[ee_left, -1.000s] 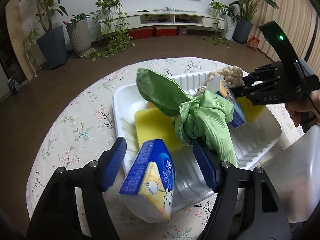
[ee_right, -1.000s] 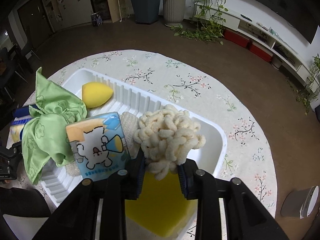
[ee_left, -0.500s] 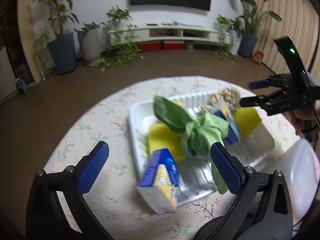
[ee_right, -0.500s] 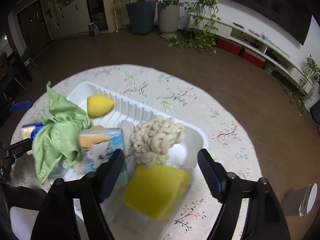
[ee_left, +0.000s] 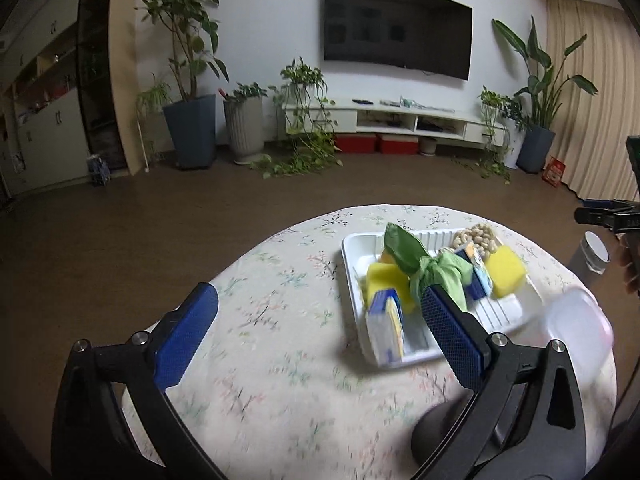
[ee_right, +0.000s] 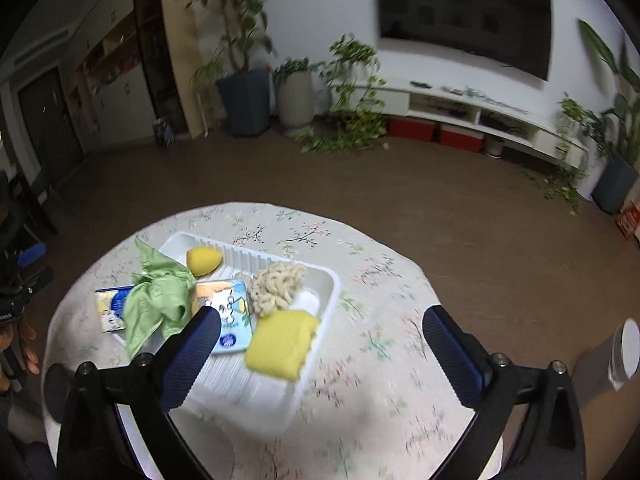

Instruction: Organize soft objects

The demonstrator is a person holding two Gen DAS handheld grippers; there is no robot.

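A white ribbed tray (ee_left: pixel 356 276) (ee_right: pixel 320 312) on the round table holds a green cloth (ee_left: pixel 436 272) (ee_right: pixel 156 304), yellow sponges (ee_left: pixel 384 280) (ee_right: pixel 280 344), a cream chenille bundle (ee_left: pixel 478 236) (ee_right: pixel 276 284), a yellow egg-shaped sponge (ee_right: pixel 204 260) and blue tissue packs (ee_left: pixel 386 328) (ee_right: pixel 226 320). My left gripper (ee_left: pixel 320 336) is open and empty, raised above the table near the tray's left end. My right gripper (ee_right: pixel 320 356) is open and empty, raised over the tray's near side.
The table wears a floral cloth (ee_left: pixel 280 340). A translucent lid or box (ee_left: pixel 576 320) lies at its right edge. A white bin (ee_right: pixel 624 352) stands on the floor. Potted plants and a TV cabinet (ee_left: pixel 400 120) line the far wall.
Both grippers opened wide and pulled back and up from the tray. The right one let go of the yellow sponge, which now lies in the tray; the left left the tissue pack.
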